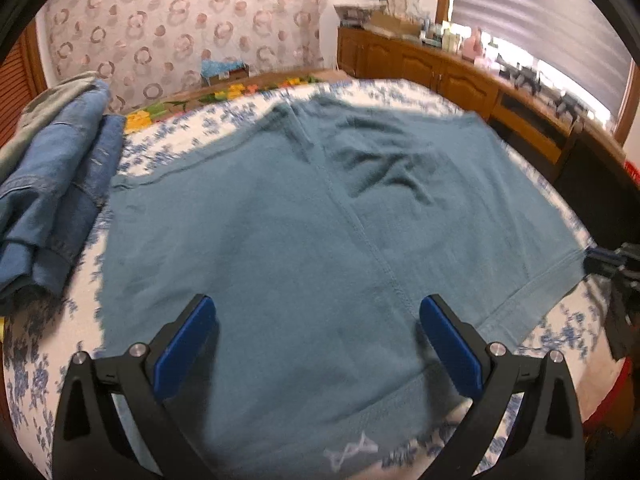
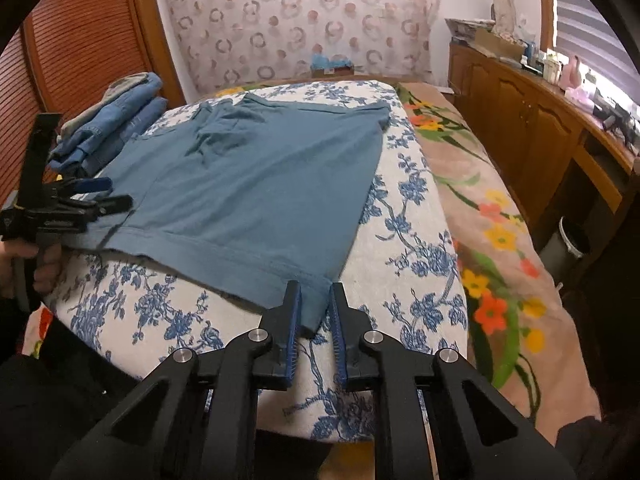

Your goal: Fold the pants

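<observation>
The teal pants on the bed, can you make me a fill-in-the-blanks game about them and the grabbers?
1. The teal pants lie spread on a cover printed with blue ____.
2. The stack of folded ____ sits beside the pants.
3. The left gripper hovers over the pants with its jaws ____.
4. The right gripper has a ____ of the pants between its pads.

Missing words: flowers; jeans; open; corner
</observation>
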Motion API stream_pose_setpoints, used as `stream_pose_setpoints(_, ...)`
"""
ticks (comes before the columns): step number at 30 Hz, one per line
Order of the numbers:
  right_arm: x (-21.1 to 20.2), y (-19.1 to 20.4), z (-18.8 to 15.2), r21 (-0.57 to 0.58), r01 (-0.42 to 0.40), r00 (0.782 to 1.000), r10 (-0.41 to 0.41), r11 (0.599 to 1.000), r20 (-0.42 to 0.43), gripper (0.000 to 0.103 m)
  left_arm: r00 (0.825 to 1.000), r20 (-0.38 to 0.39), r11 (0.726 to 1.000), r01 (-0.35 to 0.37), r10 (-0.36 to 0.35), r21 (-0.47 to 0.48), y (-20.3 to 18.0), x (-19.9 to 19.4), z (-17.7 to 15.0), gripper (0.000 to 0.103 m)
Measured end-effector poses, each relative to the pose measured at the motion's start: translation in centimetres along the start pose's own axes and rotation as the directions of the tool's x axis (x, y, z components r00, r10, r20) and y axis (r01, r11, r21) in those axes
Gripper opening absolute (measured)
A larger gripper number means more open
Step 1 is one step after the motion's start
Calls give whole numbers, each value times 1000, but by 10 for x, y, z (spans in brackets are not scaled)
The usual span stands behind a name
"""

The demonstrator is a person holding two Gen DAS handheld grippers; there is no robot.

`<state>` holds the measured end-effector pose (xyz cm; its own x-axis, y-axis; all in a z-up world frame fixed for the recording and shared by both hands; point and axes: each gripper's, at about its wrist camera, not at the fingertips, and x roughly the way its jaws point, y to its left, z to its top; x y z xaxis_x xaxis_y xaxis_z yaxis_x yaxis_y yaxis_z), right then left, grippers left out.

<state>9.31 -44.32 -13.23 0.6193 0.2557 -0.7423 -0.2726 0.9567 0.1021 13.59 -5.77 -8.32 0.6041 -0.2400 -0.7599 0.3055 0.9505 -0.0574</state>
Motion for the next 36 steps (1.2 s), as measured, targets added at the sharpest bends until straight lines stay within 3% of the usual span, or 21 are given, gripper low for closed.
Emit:
stream_pose_setpoints(6,-12,3,4,19,-26,999,25,999,47,13,996,84,999,-3,7,-39,26,-48,-15,103)
stream_pose_setpoints(8,-12,10,9,5,-31,998,30,1000,59,20,996,93,998,-10,15,-57,36,-57,-24,103)
stream_pose_setpoints(20,-5,51,31,-72,-79,991,86,994,98,25,996,64,985,-56,67,-162,75,-75,-77,100)
stream_pose_setpoints(34,7,71,35,-94,-116,988,124,989,91,28,996,82,983,-27,42,-180,79,-84,-94,76)
stream_pose_setpoints(36,8,73,35,-92,-117,988,125,989,87,28,996,79,983,-20,35,-181,79,-83,-96,67)
